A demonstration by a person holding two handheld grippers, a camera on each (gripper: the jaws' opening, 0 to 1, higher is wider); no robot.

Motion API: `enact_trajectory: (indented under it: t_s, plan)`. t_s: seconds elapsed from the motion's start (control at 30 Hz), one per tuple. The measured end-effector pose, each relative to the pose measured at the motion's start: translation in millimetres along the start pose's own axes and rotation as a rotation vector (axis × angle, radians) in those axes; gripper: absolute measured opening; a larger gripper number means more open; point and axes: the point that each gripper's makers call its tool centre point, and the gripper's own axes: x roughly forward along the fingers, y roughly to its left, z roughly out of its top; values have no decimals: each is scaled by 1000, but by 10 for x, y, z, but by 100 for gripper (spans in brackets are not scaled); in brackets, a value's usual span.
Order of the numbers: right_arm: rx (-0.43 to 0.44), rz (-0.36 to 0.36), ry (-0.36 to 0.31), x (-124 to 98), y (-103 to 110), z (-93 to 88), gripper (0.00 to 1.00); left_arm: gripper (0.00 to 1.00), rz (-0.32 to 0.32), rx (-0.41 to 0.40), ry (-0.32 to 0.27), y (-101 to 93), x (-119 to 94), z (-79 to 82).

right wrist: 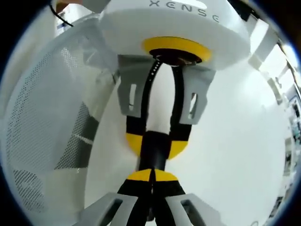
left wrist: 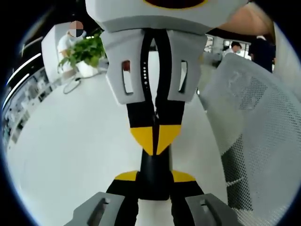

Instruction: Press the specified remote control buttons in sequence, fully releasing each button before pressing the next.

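Observation:
A black remote control [left wrist: 155, 183] is seen end-on, and its buttons are hidden from me. My left gripper [left wrist: 155, 175] is shut on it, one yellow-tipped jaw on each side. My right gripper [left wrist: 155, 140] reaches in from the top of the left gripper view. Its yellow tips are shut together and touch the remote's upper face. In the right gripper view, my right gripper [right wrist: 151, 175] rises from below, shut, with its tips against the remote [right wrist: 153, 157]. The left gripper [right wrist: 156, 143] clamps the remote from above.
A white table [left wrist: 70, 141] lies beneath both grippers. A white mesh chair [left wrist: 254, 117] stands close on one side, and the chair [right wrist: 42, 117] also shows in the right gripper view. A potted plant [left wrist: 84, 52] and a cable [left wrist: 73, 84] sit at the table's far end, with people behind.

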Motion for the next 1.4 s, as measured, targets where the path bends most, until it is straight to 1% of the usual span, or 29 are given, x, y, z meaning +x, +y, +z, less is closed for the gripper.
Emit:
enact_trajectory:
  t_s: [0.23,0.67,1.27,1.4]
  plan:
    - [-12,7,20,45,15,-27,0,23,1,-1,-3,18,-2,-8]
    - [8,14,19,51,-10,-43,0,23,-1,0,-7,20,-2,-6]
    - [16,-3,14,45,-10,-35,0,23,4,2,-2,5,0,1]
    - [5,-9,12,42,0,-31,0,24,2,2,0,5,-5,9]
